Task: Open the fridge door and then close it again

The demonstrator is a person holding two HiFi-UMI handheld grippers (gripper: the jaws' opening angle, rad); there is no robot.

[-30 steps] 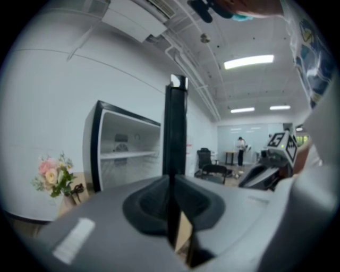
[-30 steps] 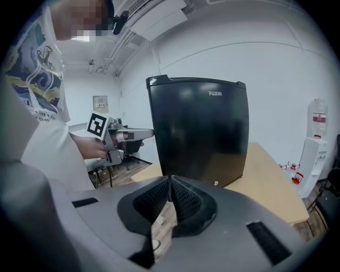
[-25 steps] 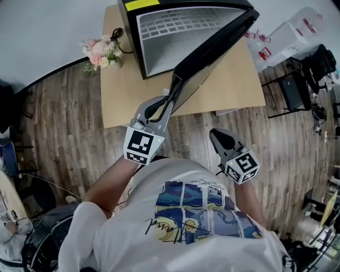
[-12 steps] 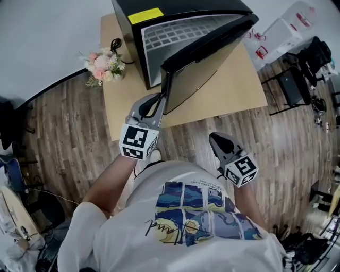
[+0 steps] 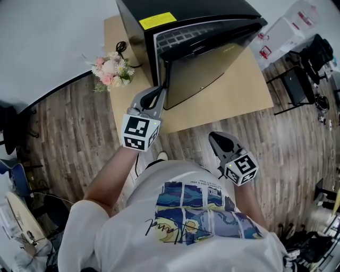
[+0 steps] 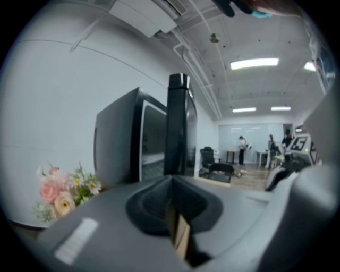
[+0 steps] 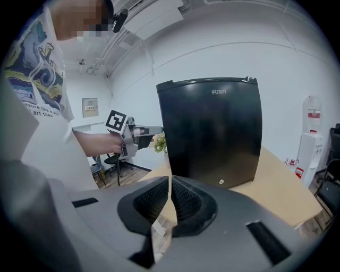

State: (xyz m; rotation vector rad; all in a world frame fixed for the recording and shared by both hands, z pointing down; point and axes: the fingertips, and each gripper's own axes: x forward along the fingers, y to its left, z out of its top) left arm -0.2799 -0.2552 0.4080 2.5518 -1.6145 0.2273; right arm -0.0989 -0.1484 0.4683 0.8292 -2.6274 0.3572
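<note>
Head view: A black fridge [image 5: 186,10] stands at the far end of a pale wooden bench [image 5: 234,101], its door [image 5: 212,69] ajar by a narrow gap through which a strip of white grid shows. The left gripper [image 5: 158,93] reaches to the door's free edge, its tips right at that edge; whether they press on it cannot be told from here. The right gripper [image 5: 217,139] hangs well apart, close to the person's printed shirt [image 5: 196,212] and over the plank floor [image 5: 69,127], short of the bench. A small bunch of pink and white flowers [image 5: 111,71] lies at the bench's left corner, beside the fridge.

Left gripper view: The left gripper's [image 6: 171,183] jaws have just been closing and now meet, with nothing between them. Directly ahead rises the dark edge of the door [image 6: 178,127], with the fridge body [image 6: 117,138] to its left and the flowers [image 6: 61,194] low at the left.

Right gripper view: The right gripper's [image 7: 170,183] jaws are drawn together and empty. Beyond them the door's [image 7: 212,133] glossy black front faces the camera, seated on the bench [image 7: 281,191]. At its left edge the left gripper [image 7: 154,129] is held out level, just in front of the flowers [image 7: 158,142].
</note>
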